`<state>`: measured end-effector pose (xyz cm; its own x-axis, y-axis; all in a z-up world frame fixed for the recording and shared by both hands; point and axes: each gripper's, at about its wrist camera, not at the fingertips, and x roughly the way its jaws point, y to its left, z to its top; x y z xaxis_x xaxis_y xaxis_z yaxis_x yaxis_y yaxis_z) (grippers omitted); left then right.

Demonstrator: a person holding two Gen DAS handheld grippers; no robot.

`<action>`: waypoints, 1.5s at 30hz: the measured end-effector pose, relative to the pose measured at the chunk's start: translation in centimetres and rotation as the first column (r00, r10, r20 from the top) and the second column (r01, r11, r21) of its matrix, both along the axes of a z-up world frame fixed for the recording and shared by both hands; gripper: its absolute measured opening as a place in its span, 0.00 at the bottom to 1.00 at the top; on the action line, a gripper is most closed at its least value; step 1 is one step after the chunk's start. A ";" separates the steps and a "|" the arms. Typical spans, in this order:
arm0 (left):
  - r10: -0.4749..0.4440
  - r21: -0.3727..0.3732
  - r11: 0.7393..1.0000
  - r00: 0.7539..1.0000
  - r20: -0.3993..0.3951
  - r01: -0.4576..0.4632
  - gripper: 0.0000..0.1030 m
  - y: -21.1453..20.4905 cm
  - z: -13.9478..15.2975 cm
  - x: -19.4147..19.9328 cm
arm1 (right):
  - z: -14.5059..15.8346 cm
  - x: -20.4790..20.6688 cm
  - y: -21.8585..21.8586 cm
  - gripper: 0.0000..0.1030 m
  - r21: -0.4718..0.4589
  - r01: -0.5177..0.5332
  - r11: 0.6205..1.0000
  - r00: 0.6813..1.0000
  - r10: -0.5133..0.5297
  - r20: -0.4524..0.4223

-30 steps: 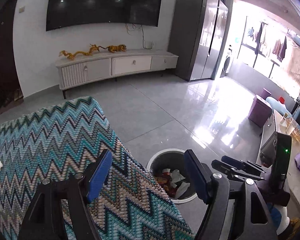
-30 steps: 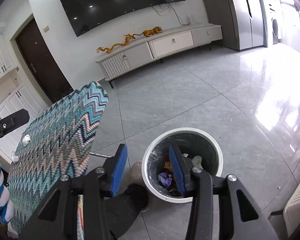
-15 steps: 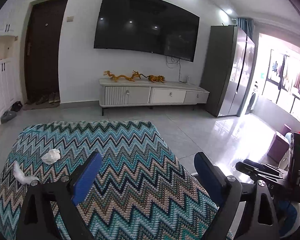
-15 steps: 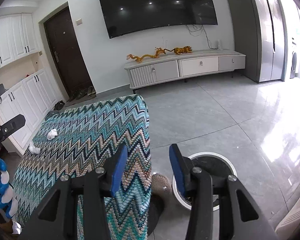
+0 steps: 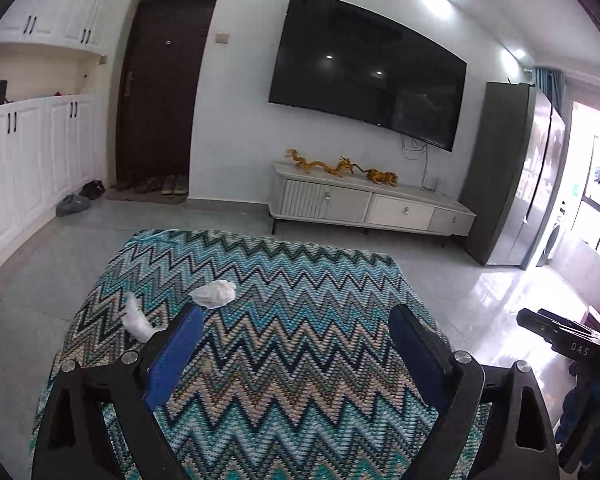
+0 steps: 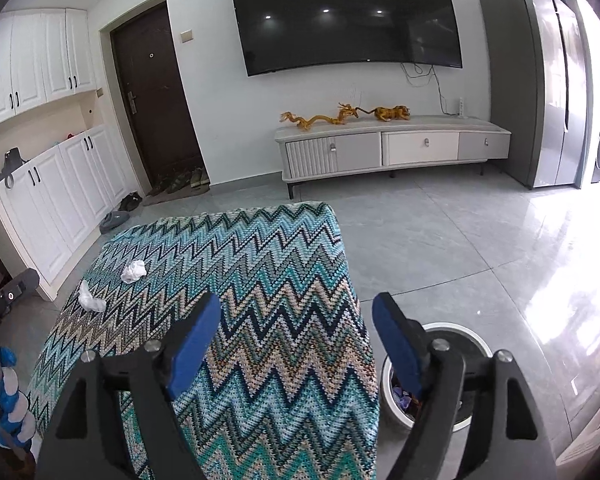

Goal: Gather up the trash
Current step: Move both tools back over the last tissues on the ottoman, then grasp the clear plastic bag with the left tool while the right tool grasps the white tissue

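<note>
Two crumpled white tissues lie on the zigzag-patterned table cloth [image 5: 300, 340]. One tissue [image 5: 214, 295] is just beyond my left gripper's left finger; the other tissue [image 5: 136, 318] lies left of it. Both show in the right wrist view, the first tissue [image 6: 133, 271] and the second tissue [image 6: 89, 300], far left of my right gripper. My left gripper [image 5: 296, 320] is open and empty above the cloth. My right gripper [image 6: 298, 312] is open and empty over the cloth's right edge. The white trash bin [image 6: 456, 330] stands on the floor at the right, partly hidden by the right finger.
A TV cabinet [image 6: 392, 146] stands at the far wall under a wall-mounted TV. White cupboards [image 6: 40, 184] line the left wall. A dark fridge [image 6: 540, 80] is at the right. Shoes lie by the door [image 6: 152, 92]. The grey tiled floor [image 6: 460, 240] surrounds the table.
Both grippers have risen and tilted up from the trash bin toward the table. The bin has dropped out of the left view. The tissues now show ahead of the left gripper.
</note>
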<state>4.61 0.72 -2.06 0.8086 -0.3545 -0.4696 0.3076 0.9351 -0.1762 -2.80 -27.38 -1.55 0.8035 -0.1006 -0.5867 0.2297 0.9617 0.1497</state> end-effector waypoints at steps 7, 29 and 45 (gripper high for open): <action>0.069 -0.023 0.997 0.996 -0.050 -0.071 0.95 3.4 -1.8 1.6 | 0.0 2.2 3.2 0.76 -0.033 -0.064 0.997 0.998 0.063 -0.026; 0.234 -0.021 0.967 0.921 -0.311 -0.252 0.94 13.7 -10.5 12.3 | -5.3 17.8 14.4 0.76 -0.004 -0.428 0.904 0.893 0.422 -0.157; 0.193 0.015 0.979 0.904 -0.381 -0.202 0.41 11.2 -15.4 17.3 | -11.8 29.8 21.6 0.66 0.154 -0.587 0.795 0.781 0.606 -0.154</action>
